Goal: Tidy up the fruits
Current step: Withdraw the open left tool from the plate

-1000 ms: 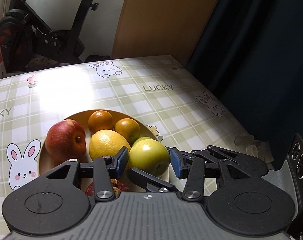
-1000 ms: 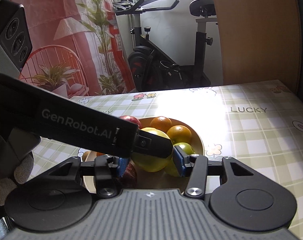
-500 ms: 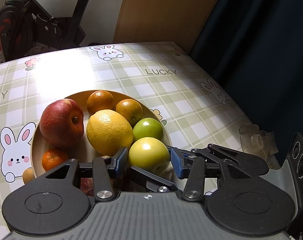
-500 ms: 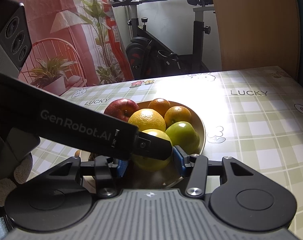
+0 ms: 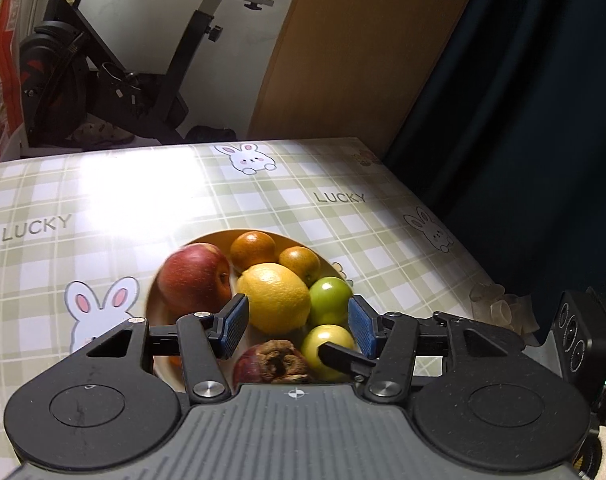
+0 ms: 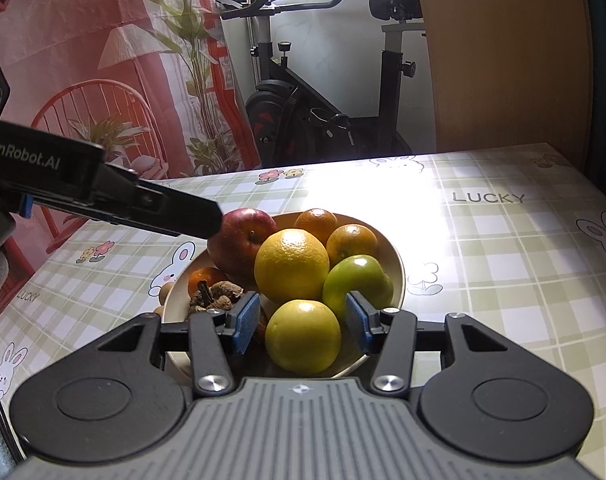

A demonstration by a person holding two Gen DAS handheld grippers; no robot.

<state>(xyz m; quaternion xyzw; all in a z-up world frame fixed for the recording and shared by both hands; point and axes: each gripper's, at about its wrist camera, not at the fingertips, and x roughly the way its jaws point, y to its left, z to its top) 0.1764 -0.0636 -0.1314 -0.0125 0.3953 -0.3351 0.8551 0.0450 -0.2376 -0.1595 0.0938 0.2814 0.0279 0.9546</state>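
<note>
The bowl (image 6: 397, 268) sits near the middle of the tabletop (image 5: 151, 200), and nearly all the fruit is piled in it. From left to right in the right wrist view: a red apple (image 6: 239, 240) at the bowl's left rim, a small orange (image 6: 205, 278) and a dried brown fruit (image 6: 217, 296) low on the left, a big yellow citrus (image 6: 291, 264) in the centre, two oranges (image 6: 351, 242) behind it, a green apple (image 6: 357, 280) to the right, and a yellow-green fruit (image 6: 303, 336) at the near rim.

Both sets of tongs are spread and hold nothing. The left tongs (image 5: 295, 322) hover above the near side of the pile. The right tongs (image 6: 301, 322) have their pads to either side of the yellow-green fruit, but apart from it.

My reading is that the yellow-green fruit is now resting in the bowl and the placing step is about over. Next would be to draw both tools clear without nudging the stack, then look for any fruit left outside.

The right wrist view shows a small tan round thing (image 6: 166, 291) just outside the bowl's left rim, possibly a stray fruit. The left wrist view hides that spot behind its own tool. Instead it shows the wrinkled top of a dark red fruit (image 5: 273, 362), and clear plastic (image 5: 499, 306) at the tabletop's right edge.
</note>
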